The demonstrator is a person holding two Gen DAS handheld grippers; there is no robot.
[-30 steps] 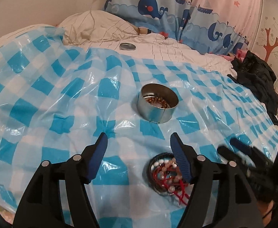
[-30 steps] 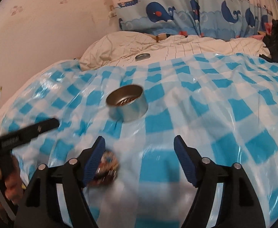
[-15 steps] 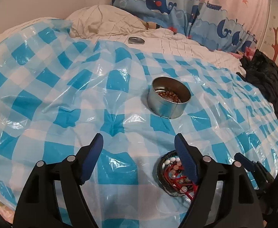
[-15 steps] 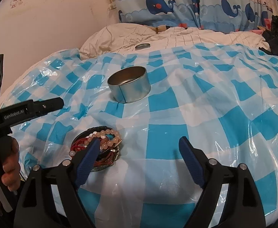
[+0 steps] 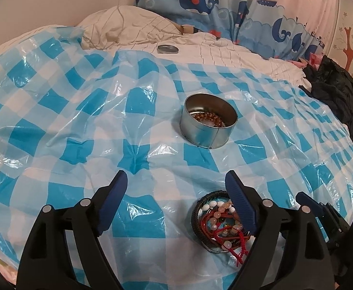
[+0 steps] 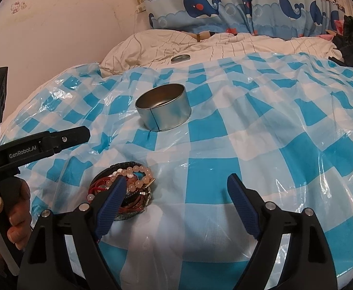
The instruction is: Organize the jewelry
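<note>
A round silver tin (image 5: pixel 208 125) stands on the blue checked plastic sheet (image 5: pixel 79 111), with a brown bead bracelet (image 5: pixel 207 118) inside. It also shows in the right wrist view (image 6: pixel 163 106). Nearer lies a pile of bracelets (image 5: pixel 218 222): pink beads, red cords and a black band, also in the right wrist view (image 6: pixel 125 188). My left gripper (image 5: pixel 176 203) is open and empty, its right finger over the pile's edge. My right gripper (image 6: pixel 176 205) is open and empty, its left finger in front of the pile.
A tin lid (image 5: pixel 167 48) lies on the white quilt (image 5: pixel 224 48) beyond the sheet. Whale-print curtains (image 5: pixel 212 2) hang at the back. Dark clothing (image 5: pixel 335 96) is heaped at the right. The left gripper's body and hand (image 6: pixel 14 169) sit at the right view's left.
Both grippers have drawn nearer to the bracelet pile and the tin, which look larger now. Both stay open. Nothing on the sheet has moved.
</note>
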